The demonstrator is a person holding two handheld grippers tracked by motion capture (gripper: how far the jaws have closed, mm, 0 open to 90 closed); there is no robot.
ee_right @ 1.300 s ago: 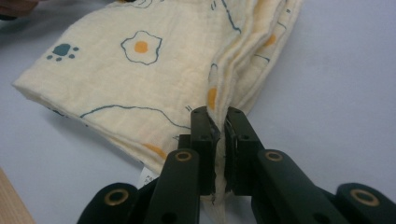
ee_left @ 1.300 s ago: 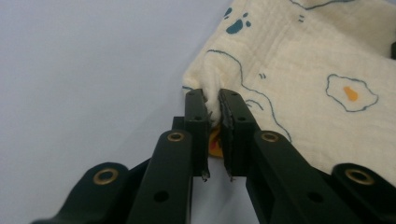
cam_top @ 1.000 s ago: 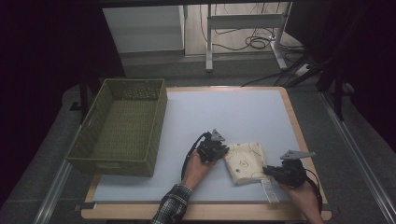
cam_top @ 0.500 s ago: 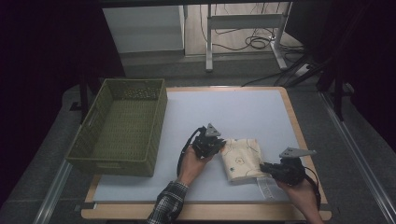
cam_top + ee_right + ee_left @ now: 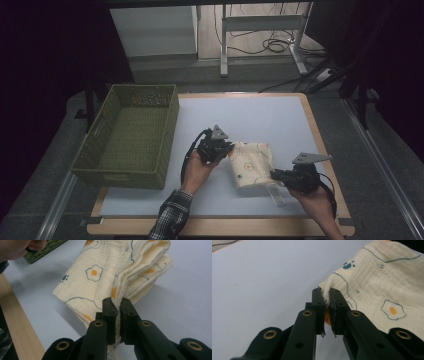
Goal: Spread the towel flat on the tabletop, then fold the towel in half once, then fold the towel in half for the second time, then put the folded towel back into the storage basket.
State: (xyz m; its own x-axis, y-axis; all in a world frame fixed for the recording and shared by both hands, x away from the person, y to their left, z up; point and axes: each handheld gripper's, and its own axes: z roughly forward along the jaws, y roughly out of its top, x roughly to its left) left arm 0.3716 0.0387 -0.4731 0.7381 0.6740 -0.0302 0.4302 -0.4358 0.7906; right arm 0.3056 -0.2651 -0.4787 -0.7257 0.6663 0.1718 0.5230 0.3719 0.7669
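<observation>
Cloth (image 5: pixel 251 164), cream with fried-egg prints and folded in layers, sits on the white desk (image 5: pixel 260 117) near the front edge, right of the green basket (image 5: pixel 131 135). Left hand-held gripper (image 5: pixel 226 149) has its jaws closed tight on the cloth's left corner (image 5: pixel 327 291), pinching a small tuft. Right hand-held gripper (image 5: pixel 274 175) is clamped just as tight on the folded edge (image 5: pixel 117 298) at the cloth's near right side. A hand (image 5: pixel 197 167) holds the left one from below
</observation>
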